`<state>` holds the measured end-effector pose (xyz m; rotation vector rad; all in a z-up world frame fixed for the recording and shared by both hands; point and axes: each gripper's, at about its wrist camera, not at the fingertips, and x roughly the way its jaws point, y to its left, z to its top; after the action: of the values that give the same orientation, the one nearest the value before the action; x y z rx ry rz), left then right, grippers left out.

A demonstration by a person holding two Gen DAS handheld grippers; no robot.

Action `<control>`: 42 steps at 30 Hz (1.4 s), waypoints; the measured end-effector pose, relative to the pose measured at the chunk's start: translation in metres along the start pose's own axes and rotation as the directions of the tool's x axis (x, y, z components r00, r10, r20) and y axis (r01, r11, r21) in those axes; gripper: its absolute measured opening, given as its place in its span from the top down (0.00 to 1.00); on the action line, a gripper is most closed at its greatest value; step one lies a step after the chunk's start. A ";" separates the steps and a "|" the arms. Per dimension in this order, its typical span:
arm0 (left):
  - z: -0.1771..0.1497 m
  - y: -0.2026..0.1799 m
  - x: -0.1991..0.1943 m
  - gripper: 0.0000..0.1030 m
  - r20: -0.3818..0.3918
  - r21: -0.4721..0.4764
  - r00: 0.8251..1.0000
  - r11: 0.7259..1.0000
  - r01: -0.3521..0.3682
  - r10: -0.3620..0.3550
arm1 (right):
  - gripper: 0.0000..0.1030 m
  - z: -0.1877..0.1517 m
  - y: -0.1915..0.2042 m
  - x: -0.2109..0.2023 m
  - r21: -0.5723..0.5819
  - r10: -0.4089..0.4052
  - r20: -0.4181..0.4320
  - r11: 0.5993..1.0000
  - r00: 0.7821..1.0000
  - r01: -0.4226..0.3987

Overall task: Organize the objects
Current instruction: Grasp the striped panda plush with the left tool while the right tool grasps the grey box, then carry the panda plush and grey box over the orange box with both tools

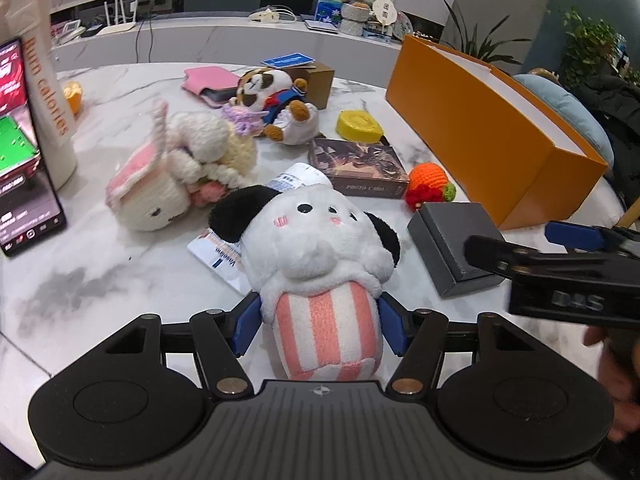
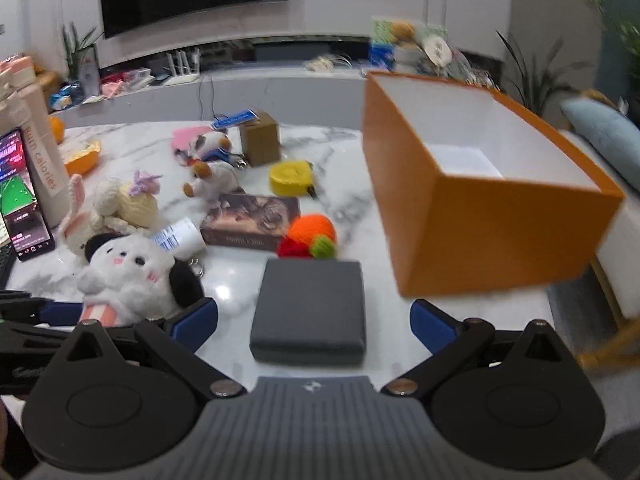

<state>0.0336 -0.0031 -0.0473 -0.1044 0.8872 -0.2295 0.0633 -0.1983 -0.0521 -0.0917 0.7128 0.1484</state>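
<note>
My left gripper [image 1: 320, 326] is shut on a white plush dog [image 1: 320, 248] with black ears and a pink-striped body; the dog also shows in the right wrist view [image 2: 128, 276]. My right gripper [image 2: 314, 322] is open, its jaws either side of a dark grey square box [image 2: 310, 310] on the marble table; that box shows in the left wrist view [image 1: 456, 248]. An open orange storage box [image 2: 480, 200] with a white inside stands at the right; it also shows in the left wrist view [image 1: 492, 120].
On the marble table [image 1: 100, 272] lie a crocheted bunny [image 1: 160, 184], a panda plush [image 1: 276, 104], a yellow tape measure [image 1: 360, 126], a photo-card box [image 1: 356, 168], a crocheted orange fruit [image 1: 430, 186], a brown carton [image 1: 316, 80] and a phone [image 1: 20, 168] at left.
</note>
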 end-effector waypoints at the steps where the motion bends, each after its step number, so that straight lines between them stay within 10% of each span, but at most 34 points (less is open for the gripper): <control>1: -0.001 0.001 0.000 0.30 0.002 -0.005 1.000 1.000 0.002 -0.002 | 0.01 0.001 0.000 0.004 -0.005 -0.006 -0.003 1.000 1.000 0.006; 42: -0.018 -0.012 0.003 0.33 0.046 0.050 0.997 0.997 -0.063 0.060 | 0.26 -0.026 -0.007 0.044 0.025 0.040 -0.021 0.999 0.999 -0.039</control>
<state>0.0191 -0.0151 -0.0586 -0.0345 0.8389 -0.1914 0.0802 -0.2037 -0.1006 -0.0560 0.7382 0.1765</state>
